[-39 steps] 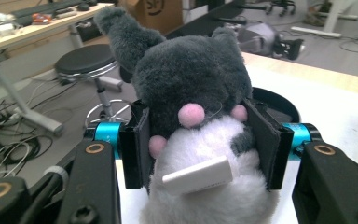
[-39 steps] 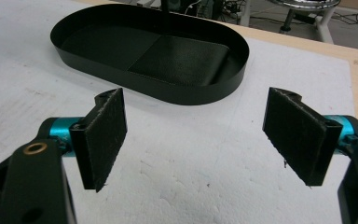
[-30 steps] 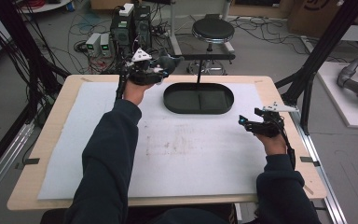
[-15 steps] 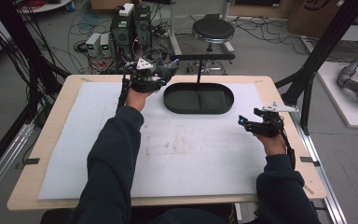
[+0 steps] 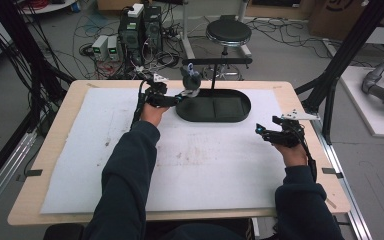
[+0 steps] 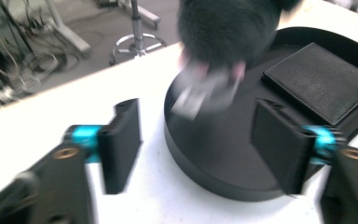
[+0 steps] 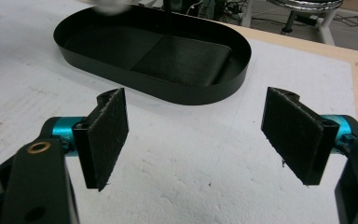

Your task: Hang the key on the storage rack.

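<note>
- The left gripper sits at the left end of the black oval tray, at the far side of the table.
- Its jaws have just been opening and now stand apart; in the left gripper view nothing is pressed between the pads.
- A dark fuzzy thing with a pale tag is just past those jaws, blurred, over the tray's left end; whether it rests on the tray floor cannot be told.
- From above, the same fuzzy thing appears at the tray's left rim, just beside the left gripper's tips.
- A black wallet lies flat in the right half of the tray, apart from the fuzzy thing.
- The right gripper hovers over the white mat near the table's right edge, well apart from the tray.
- Its jaws stand wide with nothing between them; through the gap, the right gripper view shows bare mat and the tray beyond.
- Behind the table stand a black stool and a tangle of cables and boxes on the floor.
- A black bar on a thin post rises just behind the tray.
</note>
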Motion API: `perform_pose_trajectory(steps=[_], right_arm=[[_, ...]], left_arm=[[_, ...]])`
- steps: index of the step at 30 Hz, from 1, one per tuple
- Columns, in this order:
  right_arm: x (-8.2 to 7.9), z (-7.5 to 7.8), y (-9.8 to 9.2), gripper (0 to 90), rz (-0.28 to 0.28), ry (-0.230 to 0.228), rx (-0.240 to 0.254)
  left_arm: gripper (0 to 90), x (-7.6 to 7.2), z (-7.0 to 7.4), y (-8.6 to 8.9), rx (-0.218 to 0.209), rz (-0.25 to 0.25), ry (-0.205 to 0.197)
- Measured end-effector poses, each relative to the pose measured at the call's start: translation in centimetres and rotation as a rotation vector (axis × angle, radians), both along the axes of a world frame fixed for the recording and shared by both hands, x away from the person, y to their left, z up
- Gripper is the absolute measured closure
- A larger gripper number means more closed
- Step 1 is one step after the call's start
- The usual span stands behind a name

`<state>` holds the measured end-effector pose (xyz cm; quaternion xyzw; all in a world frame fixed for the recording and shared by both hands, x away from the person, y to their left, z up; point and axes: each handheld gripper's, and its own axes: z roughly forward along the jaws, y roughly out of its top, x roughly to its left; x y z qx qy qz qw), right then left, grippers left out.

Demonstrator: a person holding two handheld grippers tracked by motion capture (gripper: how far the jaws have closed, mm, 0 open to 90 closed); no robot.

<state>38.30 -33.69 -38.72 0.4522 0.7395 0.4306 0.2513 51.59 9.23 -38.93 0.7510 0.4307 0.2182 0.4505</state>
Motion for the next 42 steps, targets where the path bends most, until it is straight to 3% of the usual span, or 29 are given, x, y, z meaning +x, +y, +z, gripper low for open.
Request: perform_pose_trajectory(steps=[6,12,16,21,28,36,42], right_arm=[[0.1,-0.2,0.2,23.2,0.025,0.002,-0.012],[0.2,-0.6,0.7,21.1,0.073,-0.002,-0.038],[0.1,-0.8,1.2,21.0,0.099,-0.008,-0.066],[-0.2,-0.8,1.6,21.0,0.119,-0.032,-0.094],[-0.5,-0.4,1.5,21.0,0.117,-0.058,-0.095],[-1.4,0.5,1.3,21.0,0.115,-0.07,-0.091],[-2.1,0.7,1.6,21.0,0.124,-0.054,-0.093]], left_arm=[[22.3,-1.6,0.4,1.7,-0.062,-0.021,-0.033],[22.2,-4.6,1.5,4.0,-0.148,-0.054,-0.114],[22.6,-6.9,1.7,5.9,-0.182,-0.069,-0.166],[22.5,-9.6,1.3,8.2,-0.183,-0.067,-0.2],[19.2,-12.9,0.1,11.3,-0.186,-0.006,-0.235],[19.5,-15.3,-0.3,13.4,-0.194,0.006,-0.279],[19.5,-16.3,-0.5,14.1,-0.205,0.021,-0.281]])
